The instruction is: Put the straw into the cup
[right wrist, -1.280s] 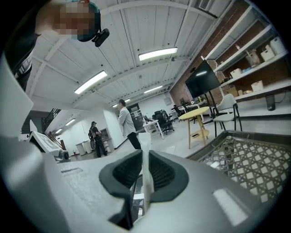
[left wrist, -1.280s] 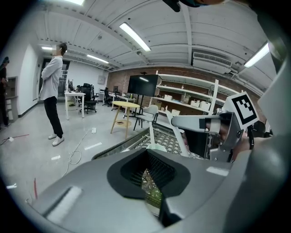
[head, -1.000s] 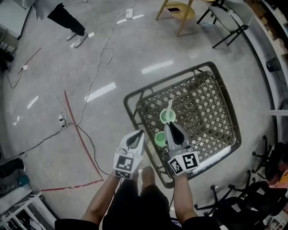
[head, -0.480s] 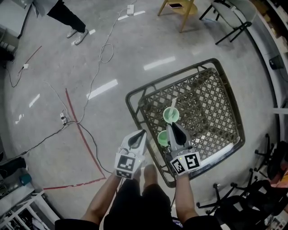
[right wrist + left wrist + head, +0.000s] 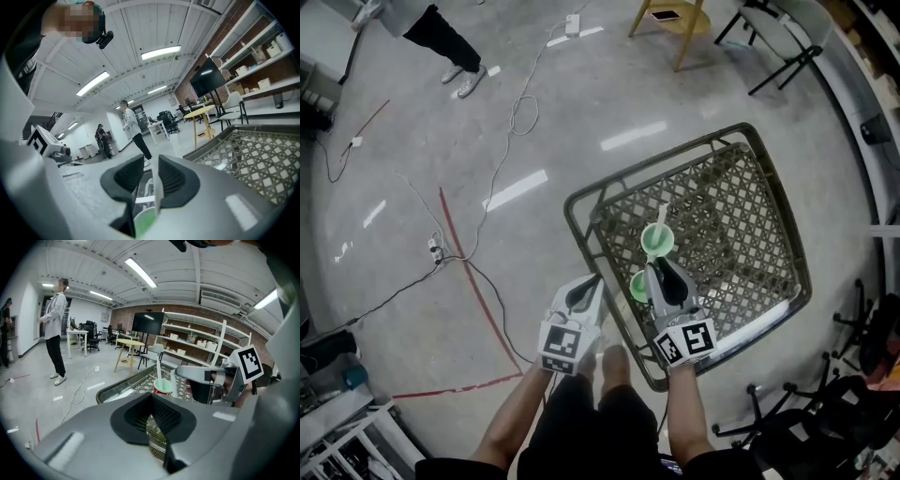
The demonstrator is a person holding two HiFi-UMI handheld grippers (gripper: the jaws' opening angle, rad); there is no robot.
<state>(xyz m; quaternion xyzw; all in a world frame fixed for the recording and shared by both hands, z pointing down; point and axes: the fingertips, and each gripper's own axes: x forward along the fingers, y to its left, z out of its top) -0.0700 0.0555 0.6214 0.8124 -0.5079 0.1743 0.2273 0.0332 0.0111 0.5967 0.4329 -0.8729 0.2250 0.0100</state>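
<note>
Nearly done: the straw [image 5: 159, 192] stands in the green cup [image 5: 636, 287] at the basket's [image 5: 731, 216] seven o'clock. The right gripper [image 5: 151, 160] is spreading off it, the left gripper [image 5: 153, 397] is pressed together and empty, so only withdrawal remains

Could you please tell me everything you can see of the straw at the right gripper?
The straw is a thin white tube, standing almost upright between the right gripper's opening jaws, close against one pad and clear of the other. Its lower end sits in a green-lined cup in the mesh cart.
</note>
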